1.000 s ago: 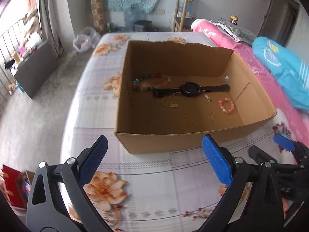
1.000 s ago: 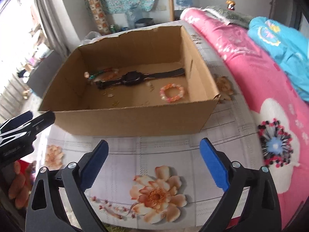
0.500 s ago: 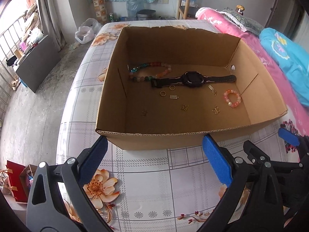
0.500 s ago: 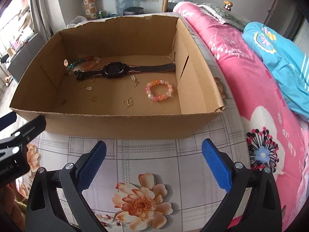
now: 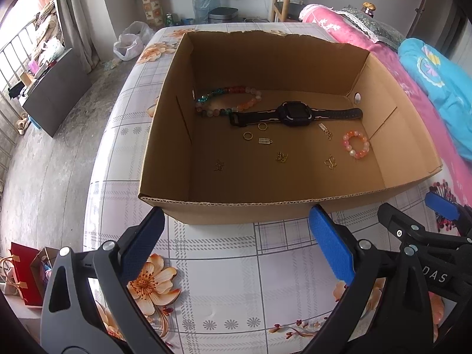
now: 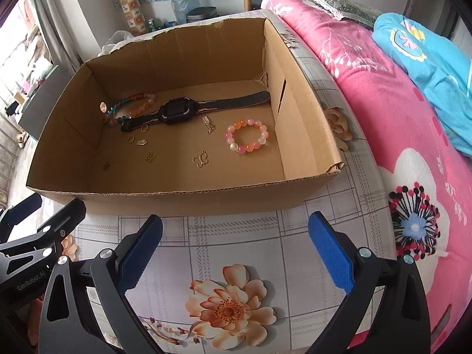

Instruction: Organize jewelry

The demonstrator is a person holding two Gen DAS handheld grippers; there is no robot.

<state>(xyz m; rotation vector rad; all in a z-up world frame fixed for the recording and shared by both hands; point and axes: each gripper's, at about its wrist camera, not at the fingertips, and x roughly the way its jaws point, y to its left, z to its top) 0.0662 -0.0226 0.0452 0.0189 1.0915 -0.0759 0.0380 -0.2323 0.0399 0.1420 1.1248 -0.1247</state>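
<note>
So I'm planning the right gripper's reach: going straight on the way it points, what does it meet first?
Probably the near wall of the cardboard box; the open right gripper hovers short of it, though depth is unclear.

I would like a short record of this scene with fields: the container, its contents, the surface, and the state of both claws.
container: open cardboard box, no lid
contents: black watch lying flat; long multicolour bead strand at the far left; small pink-orange bead bracelet on the right; several small gold charms and rings, such as a butterfly charm
surface: floral checked tablecloth
left claw: open, empty, in front of the box
right claw: open, empty, in front of the box
</note>
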